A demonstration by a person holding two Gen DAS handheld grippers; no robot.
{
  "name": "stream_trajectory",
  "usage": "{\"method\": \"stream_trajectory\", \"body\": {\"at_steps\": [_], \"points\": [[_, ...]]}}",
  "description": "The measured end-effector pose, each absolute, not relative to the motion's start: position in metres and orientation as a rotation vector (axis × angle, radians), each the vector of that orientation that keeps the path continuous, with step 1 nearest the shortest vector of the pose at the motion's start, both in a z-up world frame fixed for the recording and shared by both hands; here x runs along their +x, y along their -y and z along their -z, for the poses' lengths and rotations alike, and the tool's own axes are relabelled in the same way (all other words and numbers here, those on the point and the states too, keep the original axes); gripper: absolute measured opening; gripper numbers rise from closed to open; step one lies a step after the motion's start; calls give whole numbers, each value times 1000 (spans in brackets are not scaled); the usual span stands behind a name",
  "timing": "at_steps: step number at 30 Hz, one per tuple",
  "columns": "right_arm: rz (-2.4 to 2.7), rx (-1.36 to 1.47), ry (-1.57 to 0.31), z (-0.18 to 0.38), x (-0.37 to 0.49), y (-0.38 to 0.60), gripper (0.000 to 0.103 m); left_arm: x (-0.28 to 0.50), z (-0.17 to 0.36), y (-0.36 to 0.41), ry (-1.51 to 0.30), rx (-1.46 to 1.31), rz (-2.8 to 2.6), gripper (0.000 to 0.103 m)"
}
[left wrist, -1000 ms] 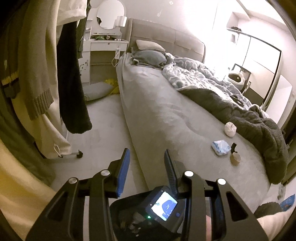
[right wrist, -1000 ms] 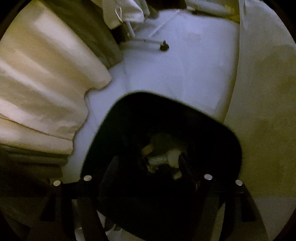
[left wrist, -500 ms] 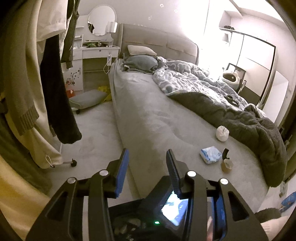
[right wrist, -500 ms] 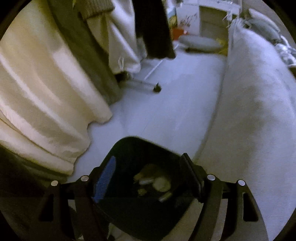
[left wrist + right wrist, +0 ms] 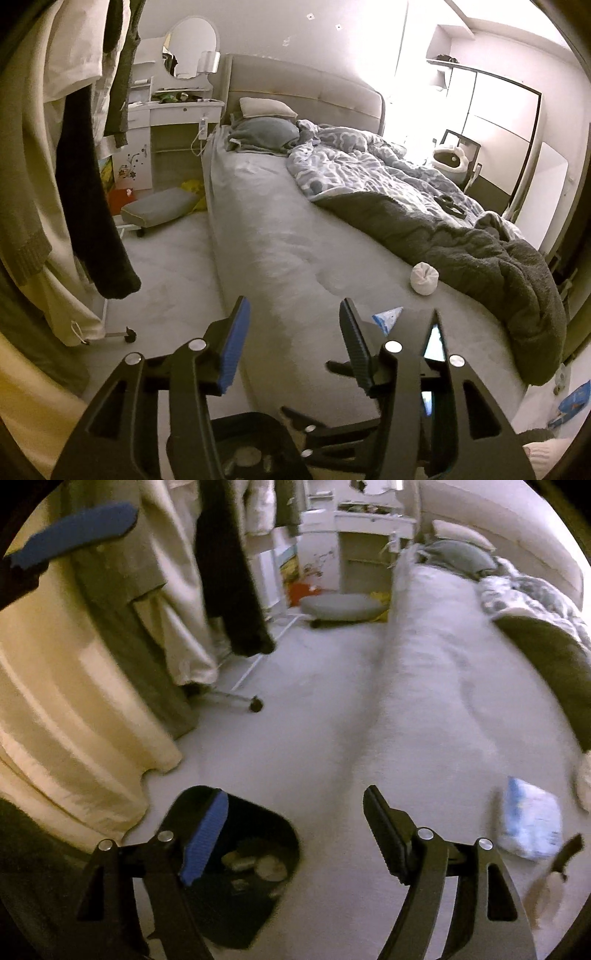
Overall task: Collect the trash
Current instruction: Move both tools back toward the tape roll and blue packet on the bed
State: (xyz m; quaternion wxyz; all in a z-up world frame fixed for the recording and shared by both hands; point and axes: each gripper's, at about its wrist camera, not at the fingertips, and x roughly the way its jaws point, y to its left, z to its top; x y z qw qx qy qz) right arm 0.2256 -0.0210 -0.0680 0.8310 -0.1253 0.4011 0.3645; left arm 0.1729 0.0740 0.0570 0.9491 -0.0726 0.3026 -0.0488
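A black trash bin (image 5: 255,871) with trash inside stands on the floor beside the bed; its rim shows low in the left wrist view (image 5: 247,435). My right gripper (image 5: 295,830) is open and empty, above the bin's right edge and the bed side. A blue-white packet (image 5: 530,823) lies on the grey bed sheet to its right, also partly seen in the left wrist view (image 5: 388,317). A white crumpled wad (image 5: 424,278) sits farther up the bed. A small brown-and-black object (image 5: 546,882) lies near the packet. My left gripper (image 5: 293,326) is open and empty.
A dark blanket (image 5: 480,251) and patterned duvet (image 5: 369,166) cover the bed's far side. Hanging clothes (image 5: 74,166) on a wheeled rack (image 5: 255,703) stand left. A cushion (image 5: 159,205) lies on the floor near a white dresser (image 5: 177,122). A cream curtain (image 5: 66,720) hangs at left.
Both grippers rose and tilted up from the bin toward the bed. The right gripper swung right, bringing the blue-white packet into its view.
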Motion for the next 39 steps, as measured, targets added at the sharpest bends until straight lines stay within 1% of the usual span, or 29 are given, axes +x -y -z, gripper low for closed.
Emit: {"method": "stream_trajectory", "body": {"at_steps": [11, 14, 22, 24, 29, 31, 36, 39], "points": [[-642, -225, -843, 67, 241, 91, 78, 190, -53, -35, -622, -142, 143, 58], [-617, -209, -845, 67, 242, 108, 78, 193, -52, -27, -624, -138, 151, 62], [-573, -173, -808, 59, 240, 149, 78, 204, -45, -5, -635, -118, 164, 68], [-558, -161, -804, 56, 241, 158, 78, 206, -43, -2, -640, -117, 165, 72], [-509, -149, -798, 57, 244, 178, 78, 212, -36, 10, -653, -91, 177, 76], [-499, -138, -803, 59, 245, 184, 78, 217, -31, 15, -663, -77, 180, 78], [-477, -126, -811, 63, 247, 196, 78, 231, -17, 29, -678, -58, 254, 86], [-465, -115, -816, 65, 248, 202, 78, 241, -3, 34, -712, -36, 290, 87]]}}
